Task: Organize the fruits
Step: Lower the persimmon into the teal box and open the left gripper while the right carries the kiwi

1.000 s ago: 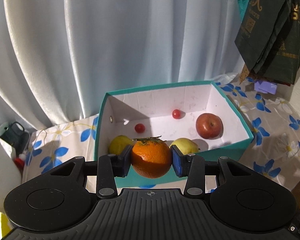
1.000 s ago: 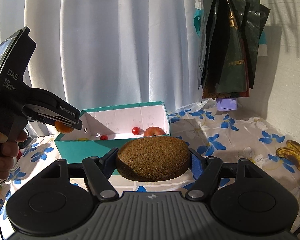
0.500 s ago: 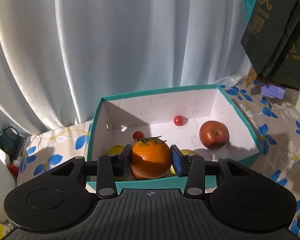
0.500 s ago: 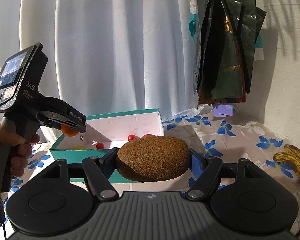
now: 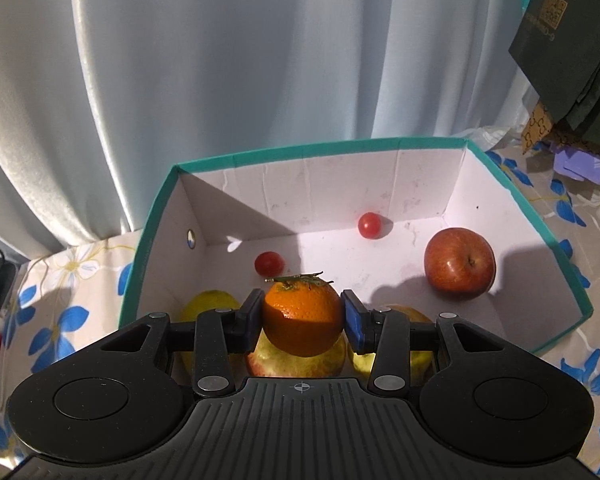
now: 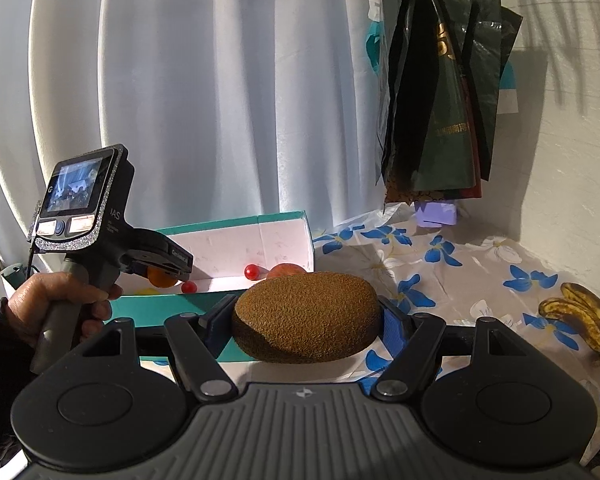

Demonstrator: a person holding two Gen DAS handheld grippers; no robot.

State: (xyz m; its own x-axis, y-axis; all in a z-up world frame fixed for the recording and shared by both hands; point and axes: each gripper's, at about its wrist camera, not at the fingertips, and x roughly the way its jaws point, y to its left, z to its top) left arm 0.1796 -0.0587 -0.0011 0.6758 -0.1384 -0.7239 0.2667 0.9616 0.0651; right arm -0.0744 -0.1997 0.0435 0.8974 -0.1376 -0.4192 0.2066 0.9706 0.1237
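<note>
My left gripper is shut on an orange with a green stem and holds it over the near part of the teal box. Inside the box lie a red apple, two cherry tomatoes, a yellow fruit and more yellow-green fruit under the orange. My right gripper is shut on a brown kiwi, in front of the box. The left gripper with the orange shows at the left of the right wrist view.
A flowered cloth covers the table. Bananas lie at the right. Dark bags hang on the wall above a purple object. A white curtain hangs behind the box.
My left gripper has moved forward with the orange, from in front of the box's near wall to over its inside. My right gripper has kept hold of the kiwi and shifted slightly.
</note>
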